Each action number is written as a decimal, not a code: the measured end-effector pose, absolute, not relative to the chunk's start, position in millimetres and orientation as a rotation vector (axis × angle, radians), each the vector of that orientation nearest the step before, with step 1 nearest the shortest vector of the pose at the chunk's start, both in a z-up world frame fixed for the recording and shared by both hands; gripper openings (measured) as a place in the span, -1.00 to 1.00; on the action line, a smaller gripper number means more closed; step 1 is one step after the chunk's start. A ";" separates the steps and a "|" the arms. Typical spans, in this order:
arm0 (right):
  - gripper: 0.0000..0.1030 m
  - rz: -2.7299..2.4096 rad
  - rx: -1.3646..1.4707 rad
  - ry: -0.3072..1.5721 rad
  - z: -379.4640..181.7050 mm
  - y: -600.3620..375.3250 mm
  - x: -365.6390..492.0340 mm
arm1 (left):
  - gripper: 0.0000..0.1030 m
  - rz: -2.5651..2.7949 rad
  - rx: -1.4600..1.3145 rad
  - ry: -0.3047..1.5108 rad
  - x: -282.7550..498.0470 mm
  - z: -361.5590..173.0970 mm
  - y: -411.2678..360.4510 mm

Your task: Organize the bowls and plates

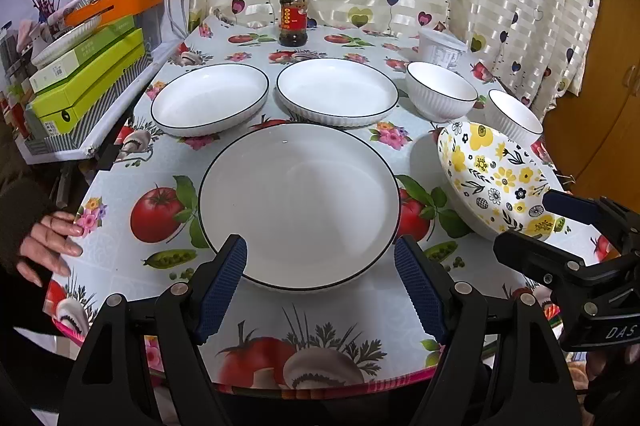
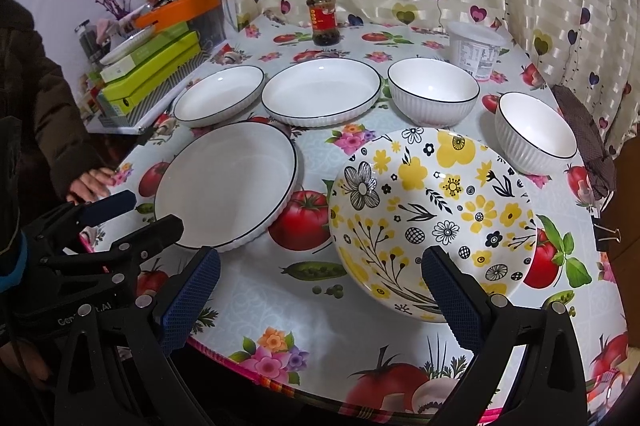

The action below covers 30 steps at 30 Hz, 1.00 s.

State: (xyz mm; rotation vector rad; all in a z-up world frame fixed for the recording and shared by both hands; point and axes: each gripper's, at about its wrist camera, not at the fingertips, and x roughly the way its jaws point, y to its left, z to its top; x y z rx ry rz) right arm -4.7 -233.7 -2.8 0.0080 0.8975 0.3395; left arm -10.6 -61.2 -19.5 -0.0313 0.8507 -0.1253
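A large white plate with a black rim (image 1: 298, 202) (image 2: 228, 186) lies near the table's front edge. My left gripper (image 1: 322, 266) (image 2: 136, 220) stands open, one finger on each side of its near rim, nothing held. At the right, a bowl with yellow flowers (image 1: 496, 178) (image 2: 432, 210) sits in front of my right gripper (image 2: 320, 290) (image 1: 548, 226). That gripper is open, its right finger over the bowl's near rim. Behind are two smaller white plates (image 1: 210, 98) (image 1: 338, 92) and two white ribbed bowls (image 1: 442, 90) (image 1: 514, 114).
A red-lidded sauce jar (image 1: 294, 18) and a white plastic tub (image 2: 474, 50) stand at the back by the curtain. Green boxes (image 1: 88, 82) are stacked on a side shelf at the left. A person's hand (image 1: 52, 242) rests on the table's left edge. A binder clip (image 2: 606, 232) grips the right edge.
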 end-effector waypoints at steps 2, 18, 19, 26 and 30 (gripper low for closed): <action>0.97 0.340 0.009 0.899 -2.2 -234.1 -3.8 | 0.49 -0.125 -0.032 0.851 -10.3 -19.1 -62.7; 0.97 0.339 0.009 0.901 -2.9 -233.0 -2.9 | 0.49 -0.119 -0.029 0.853 -7.9 -17.4 -62.6; 0.97 0.340 0.009 0.900 -2.5 -232.5 -3.1 | 0.49 -0.119 -0.031 0.853 -7.9 -17.6 -62.6; 0.97 0.357 -0.005 0.897 -2.2 -226.2 -2.6 | 0.49 -0.103 -0.042 0.850 -5.2 -16.9 -50.9; 0.97 0.368 -0.011 0.898 0.1 -215.7 3.8 | 0.49 -0.103 -0.060 0.854 -2.6 -15.4 -43.4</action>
